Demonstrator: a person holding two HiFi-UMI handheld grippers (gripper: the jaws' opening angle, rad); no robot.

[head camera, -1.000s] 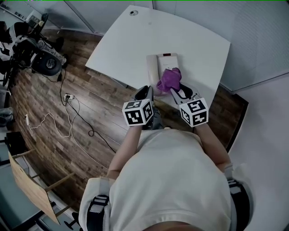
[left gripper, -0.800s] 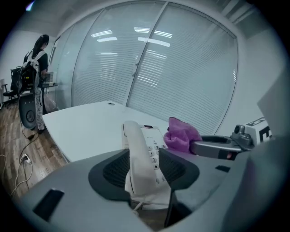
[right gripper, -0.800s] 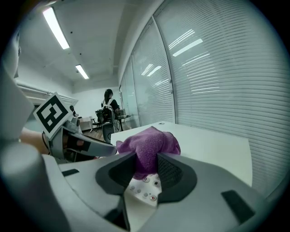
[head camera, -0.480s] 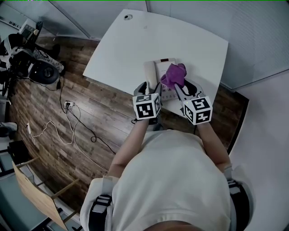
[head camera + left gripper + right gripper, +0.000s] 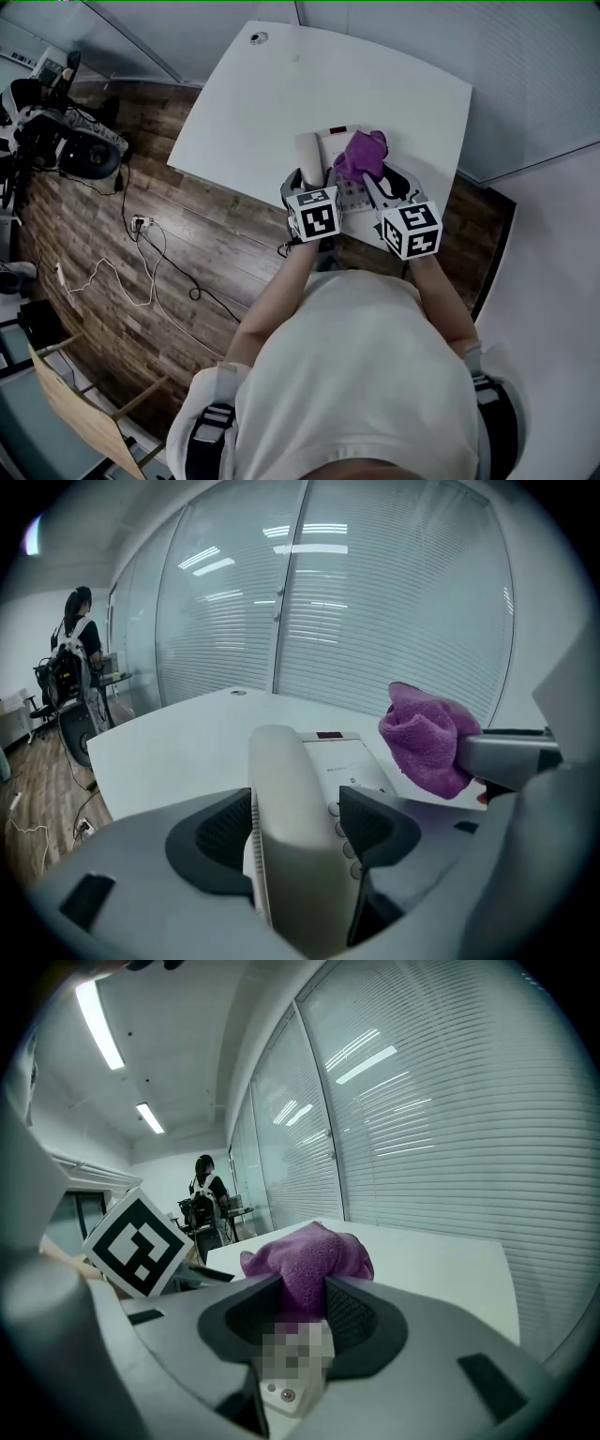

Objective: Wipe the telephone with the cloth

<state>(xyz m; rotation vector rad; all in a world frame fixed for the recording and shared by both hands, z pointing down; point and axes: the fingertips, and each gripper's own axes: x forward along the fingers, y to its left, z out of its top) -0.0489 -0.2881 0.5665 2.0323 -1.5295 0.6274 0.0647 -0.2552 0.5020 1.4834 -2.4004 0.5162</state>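
A pale desk telephone [image 5: 349,183] lies near the front edge of the white table [image 5: 281,94], with its handset [image 5: 307,152] on the left side. My left gripper [image 5: 312,176] straddles the near end of the handset [image 5: 295,846]; its jaws are opening, one pad on each side, without squeezing it. My right gripper [image 5: 380,180] is shut on a bunched purple cloth [image 5: 361,155], which rests over the phone's keypad area. In the left gripper view the cloth [image 5: 427,738] hangs just right of the phone's face [image 5: 342,757]. From the right gripper view, the cloth [image 5: 309,1260] bulges out between the pads.
A round grommet [image 5: 258,37] sits at the table's far corner. Glass walls with blinds [image 5: 375,602] stand behind the table. Cables [image 5: 141,253] trail over the wooden floor at left, near camera gear [image 5: 66,141]. A person [image 5: 75,639] stands far off.
My left gripper has moved forward from the table's near edge onto the handset, and its jaws have spread around it. The right gripper and cloth shifted slightly up over the phone.
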